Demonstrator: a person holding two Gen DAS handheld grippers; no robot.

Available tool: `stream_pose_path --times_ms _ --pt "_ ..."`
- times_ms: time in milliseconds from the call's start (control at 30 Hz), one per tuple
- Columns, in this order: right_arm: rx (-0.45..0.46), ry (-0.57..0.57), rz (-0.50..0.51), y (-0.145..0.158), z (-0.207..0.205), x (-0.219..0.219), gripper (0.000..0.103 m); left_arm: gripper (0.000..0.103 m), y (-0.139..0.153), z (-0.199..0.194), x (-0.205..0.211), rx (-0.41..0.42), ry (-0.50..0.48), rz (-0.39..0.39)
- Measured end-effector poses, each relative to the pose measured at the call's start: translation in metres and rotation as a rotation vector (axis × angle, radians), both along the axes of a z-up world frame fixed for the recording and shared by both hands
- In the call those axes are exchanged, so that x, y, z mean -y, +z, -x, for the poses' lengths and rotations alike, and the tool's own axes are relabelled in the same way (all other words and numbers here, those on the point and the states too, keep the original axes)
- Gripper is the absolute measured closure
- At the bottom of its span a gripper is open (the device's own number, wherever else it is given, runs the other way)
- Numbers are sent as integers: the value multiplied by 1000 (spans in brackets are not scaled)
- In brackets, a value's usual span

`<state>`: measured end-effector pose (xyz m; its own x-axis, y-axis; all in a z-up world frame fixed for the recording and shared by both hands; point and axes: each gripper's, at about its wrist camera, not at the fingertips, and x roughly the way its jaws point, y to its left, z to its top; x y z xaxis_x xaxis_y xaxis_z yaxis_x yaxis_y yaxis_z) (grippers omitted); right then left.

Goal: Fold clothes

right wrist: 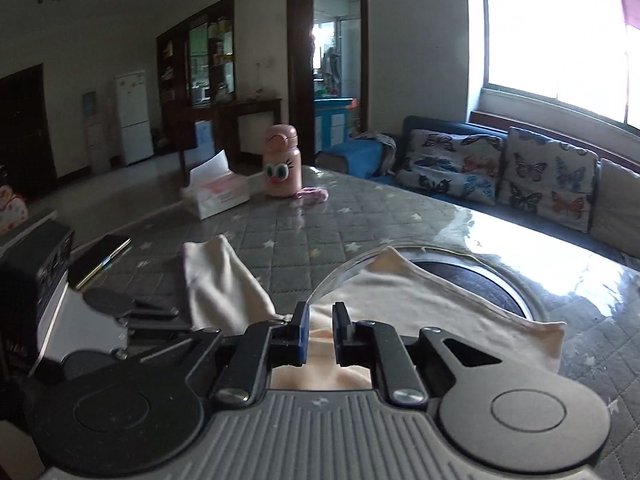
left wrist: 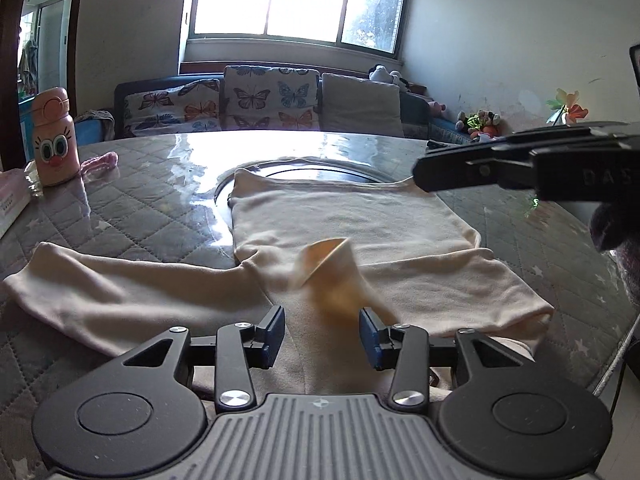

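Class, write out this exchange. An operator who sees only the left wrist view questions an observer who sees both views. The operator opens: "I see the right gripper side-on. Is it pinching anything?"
Observer: No. Its own camera shows the right gripper with a narrow gap between the pads. Nothing is in the gap, and the garment lies beyond it.
Operator: What is the pink thing cut off at my left edge?
Observer: A tissue box with one tissue sticking up, left of the bottle.
Operator: Is anything else on the table?
Observer: What looks like a dark phone lies flat near the table edge.
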<state>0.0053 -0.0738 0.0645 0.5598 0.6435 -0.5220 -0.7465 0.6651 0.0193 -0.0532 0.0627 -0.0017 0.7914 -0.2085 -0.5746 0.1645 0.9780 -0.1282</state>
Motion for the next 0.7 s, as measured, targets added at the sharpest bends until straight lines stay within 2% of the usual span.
stream_pose_path --times_ms 167,367,467,600,700 --pt "-23 -37 67 -6 3 34 86 59 2 0 1 -2 0 0" --pt "-125 -128 131 -36 4 79 86 61 -3 -11 3 -28 7 -1" --pt "-172 -160 142 -52 5 98 86 66 -5 -14 6 -33 5 -6" --pt "-211 -182 154 -69 7 106 86 73 -10 -16 6 -51 15 -30" --pt "-216 -186 156 -71 6 108 86 74 -10 -15 1 -59 30 -33"
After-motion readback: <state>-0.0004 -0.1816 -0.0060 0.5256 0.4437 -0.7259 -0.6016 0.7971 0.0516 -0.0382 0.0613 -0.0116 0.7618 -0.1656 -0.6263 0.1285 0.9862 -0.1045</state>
